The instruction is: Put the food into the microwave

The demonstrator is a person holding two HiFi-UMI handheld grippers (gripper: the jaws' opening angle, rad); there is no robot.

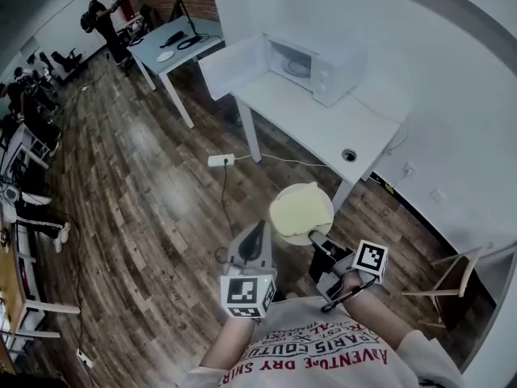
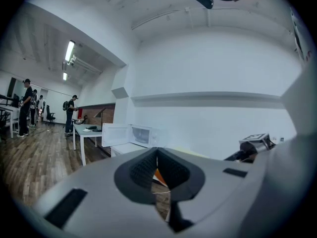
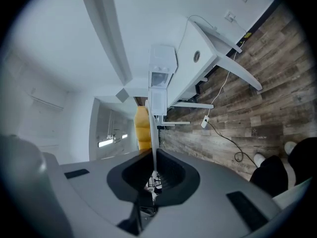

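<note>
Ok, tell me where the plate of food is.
Head view, centre: the plate of food is held by its rim in the right tongs, over the floor, short of the white table with the open microwave.

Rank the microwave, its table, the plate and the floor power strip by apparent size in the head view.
1. table
2. microwave
3. plate, which looks enlarged because it is nearest the camera
4. power strip

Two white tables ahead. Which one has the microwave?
The nearer table, just beyond the plate: the microwave stands on it, door open. The farther table has a lamp, no microwave.
</note>
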